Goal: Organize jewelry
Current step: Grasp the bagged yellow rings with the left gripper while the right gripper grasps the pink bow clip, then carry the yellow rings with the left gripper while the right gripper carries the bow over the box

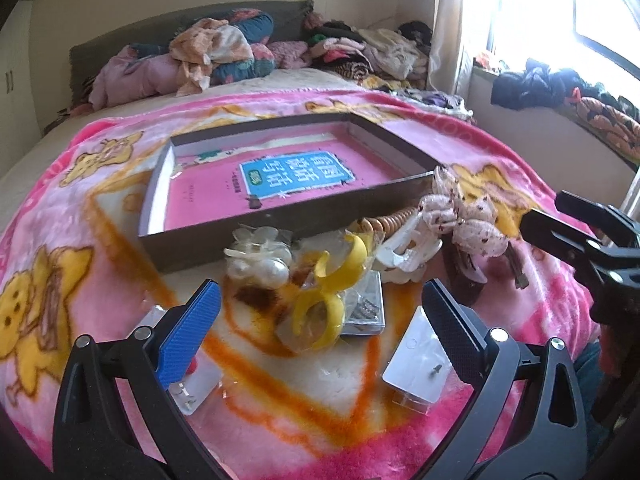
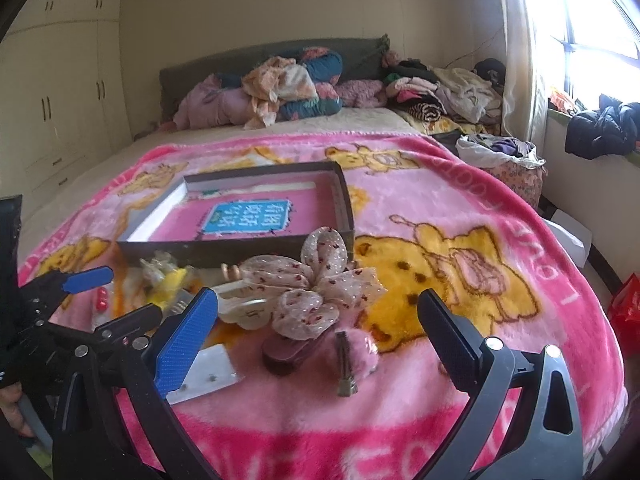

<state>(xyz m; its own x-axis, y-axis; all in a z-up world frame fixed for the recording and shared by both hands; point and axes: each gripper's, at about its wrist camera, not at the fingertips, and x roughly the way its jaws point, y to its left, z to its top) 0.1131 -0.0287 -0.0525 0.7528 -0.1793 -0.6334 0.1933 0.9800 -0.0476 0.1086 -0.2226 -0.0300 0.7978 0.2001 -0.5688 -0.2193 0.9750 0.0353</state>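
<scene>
Pink blanket (image 1: 500, 352), jewelry heaped before the shallow box (image 1: 280, 216): my left gripper (image 1: 320, 316), spread and empty, faces the yellow ring (image 1: 320, 312) just ahead, while my right gripper (image 2: 320, 332), also spread and empty, faces the fabric bow clip (image 2: 316, 280), nearer it.

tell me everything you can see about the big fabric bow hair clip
The bow hair clip is made of sheer, pale pinkish fabric loops dotted with small dark red specks, gathered at a centre knot. It lies on the pink blanket, just in front of the near right corner of the brown tray, outside it. A white claw clip lies against its left side and a dark reddish clip sits under its near edge. Neither gripper touches it.
</scene>
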